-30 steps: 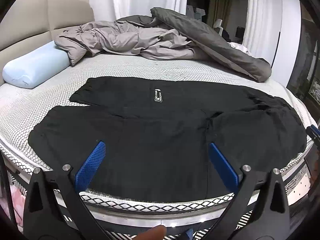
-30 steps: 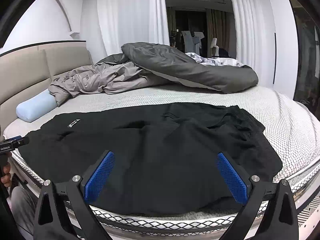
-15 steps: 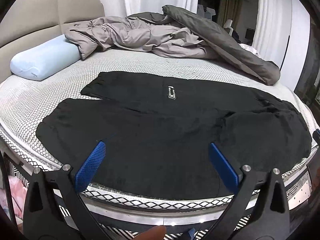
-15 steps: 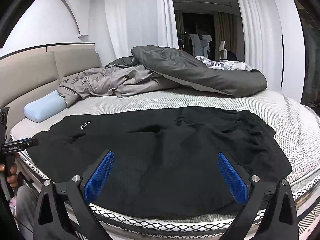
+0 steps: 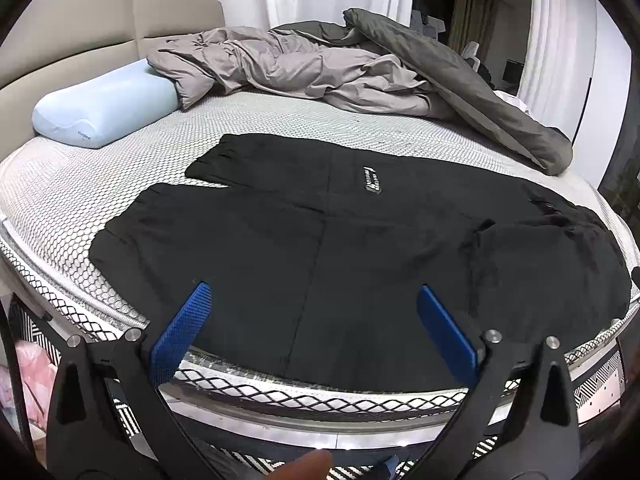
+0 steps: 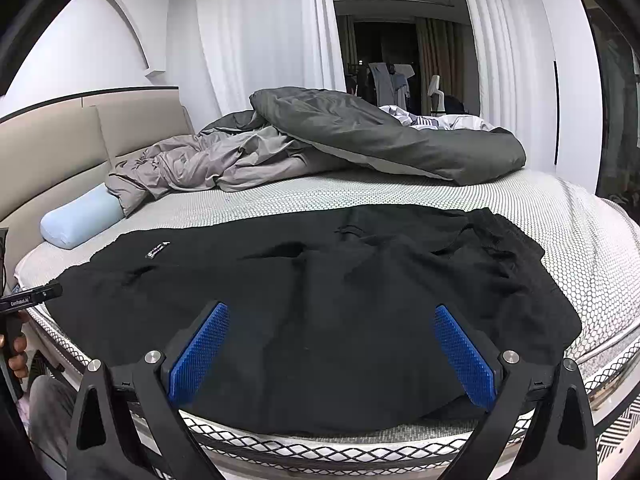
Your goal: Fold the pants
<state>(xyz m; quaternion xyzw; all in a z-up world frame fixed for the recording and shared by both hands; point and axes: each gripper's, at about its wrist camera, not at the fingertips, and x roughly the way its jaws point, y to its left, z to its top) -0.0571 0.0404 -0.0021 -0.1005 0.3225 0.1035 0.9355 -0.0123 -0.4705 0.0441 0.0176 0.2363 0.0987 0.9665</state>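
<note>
This is a bedroom in a home. A wide bed (image 6: 580, 216) with a padded beige headboard (image 5: 100, 28) fills the scene, with a pale blue pillow (image 5: 108, 108) at far left and a rumpled grey duvet (image 6: 360, 140) heaped at the far side. White floor-length curtains (image 6: 260, 40) hang beyond, opening onto a dim room with clothes on a rack (image 6: 390, 80).

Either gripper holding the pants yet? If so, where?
Nothing held. Left gripper and right gripper both have jaws wide open, over the black pants, which lie flat on the bed.

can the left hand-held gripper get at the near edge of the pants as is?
Probably yes. The left hand-held gripper is open over the near edge of the black pants, which lie flat on the bed, with nothing between.
</note>
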